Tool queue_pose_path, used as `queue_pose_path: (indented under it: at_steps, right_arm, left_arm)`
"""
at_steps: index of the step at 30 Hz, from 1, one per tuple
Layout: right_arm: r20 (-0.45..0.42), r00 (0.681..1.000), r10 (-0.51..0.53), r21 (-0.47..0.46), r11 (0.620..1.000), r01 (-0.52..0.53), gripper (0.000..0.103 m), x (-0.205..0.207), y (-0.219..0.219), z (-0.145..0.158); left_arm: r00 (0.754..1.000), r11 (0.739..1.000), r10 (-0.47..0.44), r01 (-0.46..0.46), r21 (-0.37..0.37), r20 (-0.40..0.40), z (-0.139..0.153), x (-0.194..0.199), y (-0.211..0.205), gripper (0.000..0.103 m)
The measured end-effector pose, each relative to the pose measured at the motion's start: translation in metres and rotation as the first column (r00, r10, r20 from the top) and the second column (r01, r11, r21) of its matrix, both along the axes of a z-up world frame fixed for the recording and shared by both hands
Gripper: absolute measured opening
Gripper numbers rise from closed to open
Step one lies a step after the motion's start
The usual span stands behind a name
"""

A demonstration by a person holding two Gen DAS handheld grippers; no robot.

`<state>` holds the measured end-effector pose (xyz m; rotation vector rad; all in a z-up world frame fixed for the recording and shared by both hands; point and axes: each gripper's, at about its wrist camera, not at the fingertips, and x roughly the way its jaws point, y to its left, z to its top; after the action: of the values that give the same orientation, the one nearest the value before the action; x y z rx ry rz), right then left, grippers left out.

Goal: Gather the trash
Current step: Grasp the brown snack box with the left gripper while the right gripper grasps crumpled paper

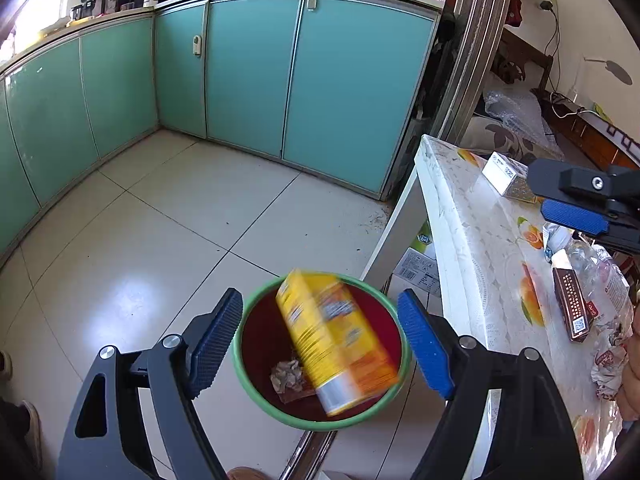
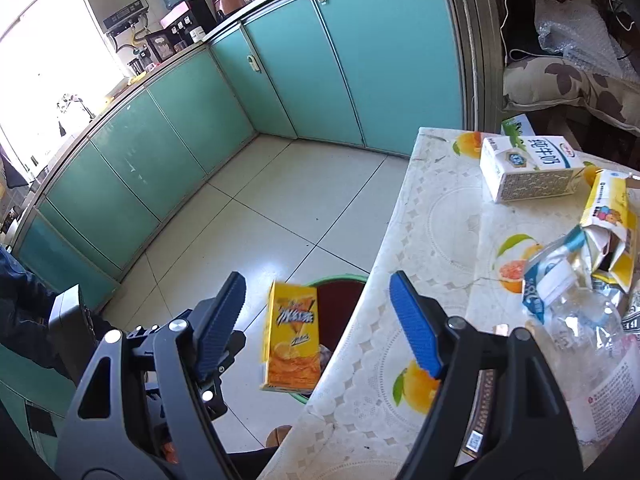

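A yellow drink carton (image 1: pixel 336 340), motion-blurred, is in mid-air over a green-rimmed red bin (image 1: pixel 256 344) on the floor; it touches neither finger. It also shows in the right wrist view (image 2: pixel 291 336) above the bin (image 2: pixel 340 280). My left gripper (image 1: pixel 320 344) is open above the bin. Crumpled paper (image 1: pixel 286 374) lies in the bin. My right gripper (image 2: pixel 316 324) is open and empty over the table edge; it also shows in the left wrist view (image 1: pixel 576 216). On the table (image 2: pixel 432 216) lie a white milk carton (image 2: pixel 528 174), a torn yellow carton (image 2: pixel 612 224) and a crushed plastic bottle (image 2: pixel 580 312).
Teal cabinets (image 1: pixel 248 76) run along the wall behind a tiled floor (image 1: pixel 160 216). A brown packet (image 1: pixel 572 304) and crumpled wrappers (image 1: pixel 608 364) lie on the table. Cardboard boxes (image 1: pixel 416 268) sit under the table. A sofa with bubble wrap (image 2: pixel 576 40) stands behind it.
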<state>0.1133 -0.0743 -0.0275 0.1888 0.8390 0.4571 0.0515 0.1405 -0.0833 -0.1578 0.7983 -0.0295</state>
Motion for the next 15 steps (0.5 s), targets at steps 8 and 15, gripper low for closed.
queue_pose_path:
  at_steps: [8,15]
  right_arm:
    - [0.108,0.993,-0.039,0.007,0.999,0.038,0.076,-0.049,-0.048,0.041]
    - [0.25,0.952,-0.18,-0.143,0.965,0.22,0.079,-0.103,-0.122,0.061]
  left_arm:
    - [0.999,0.999,-0.04,0.041,-0.024,0.032,0.009,-0.008,-0.011,0.076]
    - [0.995,0.996,-0.083,0.085,-0.039,0.059,0.018,-0.016,-0.036,0.076]
